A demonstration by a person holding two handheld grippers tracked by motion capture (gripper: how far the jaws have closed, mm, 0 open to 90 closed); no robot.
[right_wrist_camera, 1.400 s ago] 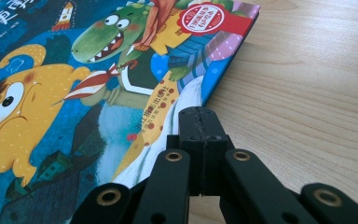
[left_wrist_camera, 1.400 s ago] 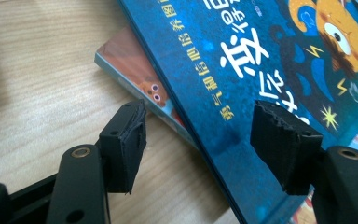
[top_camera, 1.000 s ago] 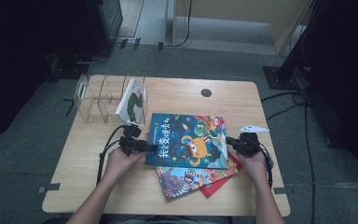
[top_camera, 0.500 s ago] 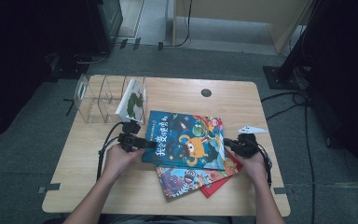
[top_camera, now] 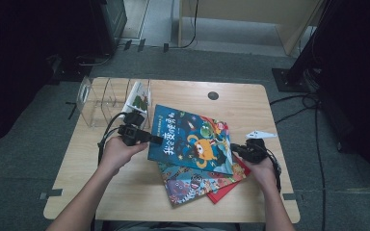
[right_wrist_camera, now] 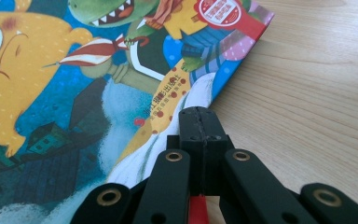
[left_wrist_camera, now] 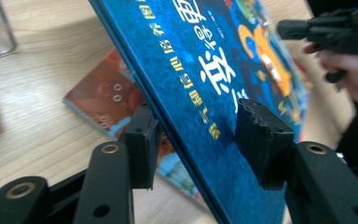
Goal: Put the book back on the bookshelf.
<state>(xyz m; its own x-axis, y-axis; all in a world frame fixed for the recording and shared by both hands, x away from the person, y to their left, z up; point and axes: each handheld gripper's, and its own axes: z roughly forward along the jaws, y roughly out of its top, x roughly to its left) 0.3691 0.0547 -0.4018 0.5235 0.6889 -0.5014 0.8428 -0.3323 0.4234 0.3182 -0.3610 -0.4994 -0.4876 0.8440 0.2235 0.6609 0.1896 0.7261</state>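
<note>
Blue book (top_camera: 192, 139) is tilted, left edge lifted off the stack, right edge low on the orange book (top_camera: 197, 182) and red book (top_camera: 227, 191) under it. My left gripper (left_wrist_camera: 200, 140) straddles the lifted edge: jaws have just been closing, the book is between them, but the pads (left_wrist_camera: 261, 140) stand off both faces, so no pinch yet. My right gripper (right_wrist_camera: 199, 122) is pressed fully together with nothing in it, its tip at the book's lower right corner on the table (top_camera: 125, 192). Risk one, as I judge it: the edge is only propped, so if I raise the left side more before the pads bite, the book slides out and slaps down on the stack. Risk two: a shallow bite near one corner lets the book swing and twist out. Risk three: the closed right tip can shove the corner and skew the stack. Room: the clear rack (top_camera: 111, 98), with a book (top_camera: 139, 96) already in its right slot, sits just behind my left hand (top_camera: 118, 151), tight there. Centre and far right of the table are open; front edge is near my wrists.
</note>
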